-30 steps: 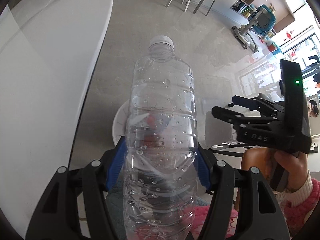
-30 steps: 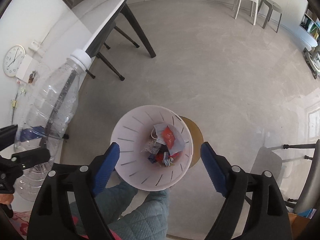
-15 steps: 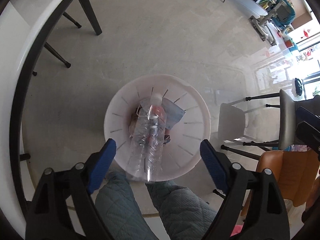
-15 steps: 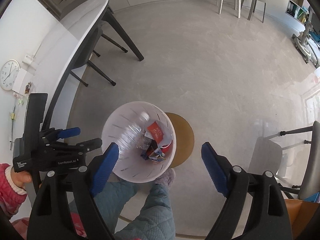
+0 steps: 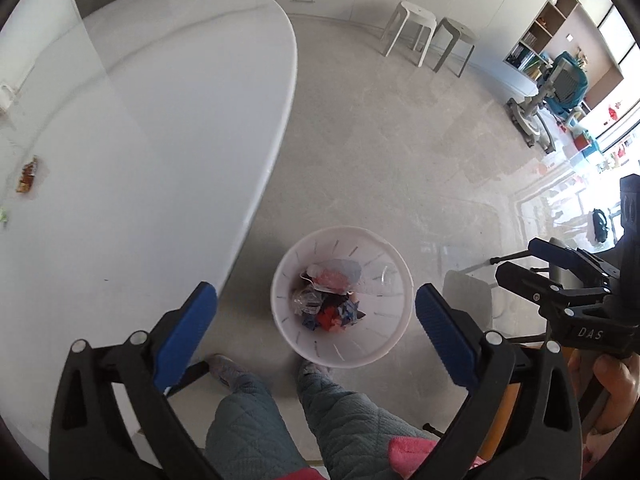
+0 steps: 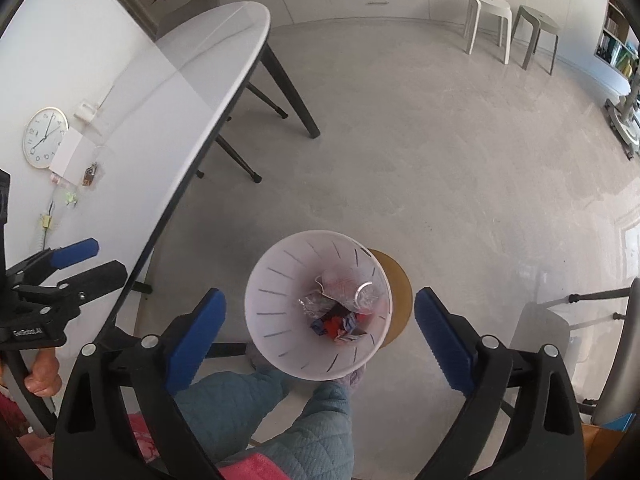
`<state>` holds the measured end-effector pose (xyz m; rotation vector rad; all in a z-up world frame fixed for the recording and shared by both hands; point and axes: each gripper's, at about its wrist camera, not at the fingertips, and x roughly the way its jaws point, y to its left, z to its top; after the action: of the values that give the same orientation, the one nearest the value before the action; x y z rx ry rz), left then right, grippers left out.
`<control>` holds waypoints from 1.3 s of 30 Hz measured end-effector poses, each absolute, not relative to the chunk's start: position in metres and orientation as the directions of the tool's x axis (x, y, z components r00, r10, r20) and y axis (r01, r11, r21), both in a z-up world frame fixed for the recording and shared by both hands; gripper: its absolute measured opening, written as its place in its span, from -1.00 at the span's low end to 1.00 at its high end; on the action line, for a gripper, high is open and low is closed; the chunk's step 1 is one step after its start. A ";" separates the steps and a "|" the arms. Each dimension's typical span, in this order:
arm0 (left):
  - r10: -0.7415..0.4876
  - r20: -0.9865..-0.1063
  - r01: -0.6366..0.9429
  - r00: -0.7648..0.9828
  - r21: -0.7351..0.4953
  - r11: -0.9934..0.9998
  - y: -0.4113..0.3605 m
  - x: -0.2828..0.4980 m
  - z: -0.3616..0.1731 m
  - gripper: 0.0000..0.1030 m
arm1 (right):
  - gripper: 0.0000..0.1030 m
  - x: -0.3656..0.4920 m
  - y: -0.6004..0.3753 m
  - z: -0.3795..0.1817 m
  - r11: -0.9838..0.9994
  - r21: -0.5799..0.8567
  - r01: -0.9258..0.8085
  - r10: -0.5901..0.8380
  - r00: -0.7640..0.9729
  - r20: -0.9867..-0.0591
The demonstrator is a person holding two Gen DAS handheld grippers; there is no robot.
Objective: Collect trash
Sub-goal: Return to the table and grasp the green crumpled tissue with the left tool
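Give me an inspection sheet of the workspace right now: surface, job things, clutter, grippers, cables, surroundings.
Surface: white table, mostly bare.
Job's things: white bin on the floor; clear bottle lies inside on wrappers.
Clutter: small scraps at the table's far left.
Grippers: left gripper and right gripper above the bin, jaws opening, nothing between them.
Cables: nothing seen.
Surroundings: two stools, clock, chair, person's legs by the bin.

The bin (image 5: 380, 344) is white with thin dark lines. The trousers (image 5: 248, 436) are blue-green and quilted. The surface (image 5: 140, 140) is white.
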<state>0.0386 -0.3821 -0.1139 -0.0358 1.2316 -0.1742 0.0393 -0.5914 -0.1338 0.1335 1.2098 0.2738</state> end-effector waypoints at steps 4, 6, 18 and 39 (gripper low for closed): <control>-0.121 -0.926 0.081 0.358 -0.098 0.992 -0.352 0.029 -0.085 0.85 | 0.95 0.041 -0.558 -0.116 0.955 0.211 -0.206 0.272 0.341 -0.900; -0.114 -0.922 0.046 0.371 -0.104 0.994 -0.333 0.024 -0.075 0.85 | 0.95 0.041 -0.541 -0.108 0.951 0.205 -0.231 0.277 0.346 -0.896; -0.014 -0.904 -0.183 0.428 -0.102 0.978 -0.179 0.011 -0.060 0.85 | 0.95 0.061 -0.422 -0.079 0.923 0.174 -0.344 0.301 0.361 -0.883; 0.134 -0.886 -0.378 0.443 -0.049 0.925 0.048 0.030 -0.110 0.85 | 0.95 0.103 -0.216 -0.059 0.864 0.168 -0.474 0.376 0.386 -0.843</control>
<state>0.0301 0.0482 -0.1102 -0.2547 1.0675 0.3215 0.1029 -0.2156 -0.0592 -0.1062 1.0426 0.5427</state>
